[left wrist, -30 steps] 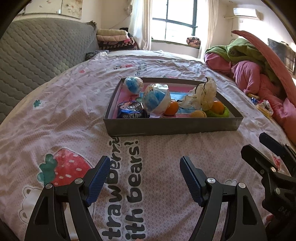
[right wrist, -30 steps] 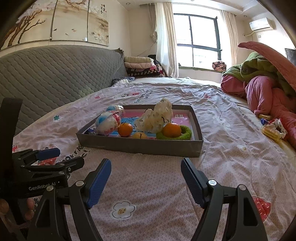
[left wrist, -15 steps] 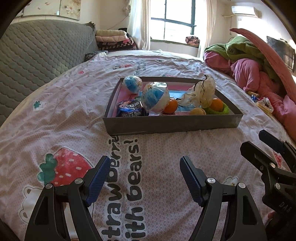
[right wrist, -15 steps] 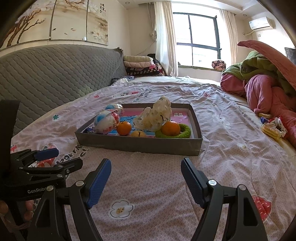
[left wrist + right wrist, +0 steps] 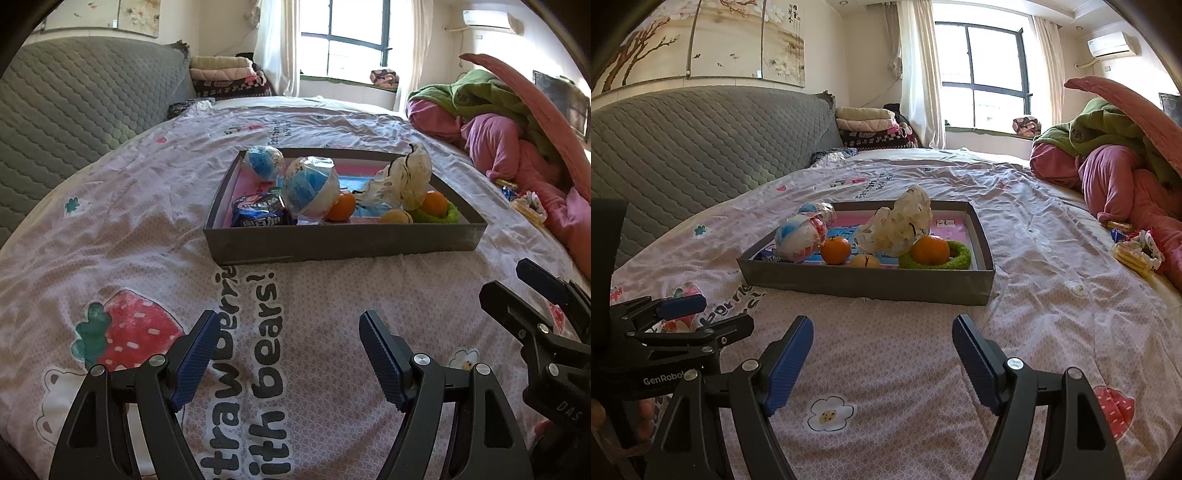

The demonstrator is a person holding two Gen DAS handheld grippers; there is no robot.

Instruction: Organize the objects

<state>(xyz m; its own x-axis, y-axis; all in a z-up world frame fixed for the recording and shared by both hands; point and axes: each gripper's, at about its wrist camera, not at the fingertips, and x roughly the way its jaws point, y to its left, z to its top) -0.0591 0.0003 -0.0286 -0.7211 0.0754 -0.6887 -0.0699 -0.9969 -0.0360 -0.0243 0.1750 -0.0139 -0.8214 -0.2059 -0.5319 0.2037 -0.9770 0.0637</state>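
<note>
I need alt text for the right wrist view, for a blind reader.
The open right gripper hovers over a pink bedsheet, facing a grey tray holding two oranges, wrapped balls and a green ring. The left gripper is at the left edge.

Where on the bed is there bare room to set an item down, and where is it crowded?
Free: the sheet between the grey tray and both open grippers, left gripper and right gripper; also the stretch between tray and headboard. Crowded: inside the tray, and along the pile of bedding.
</note>
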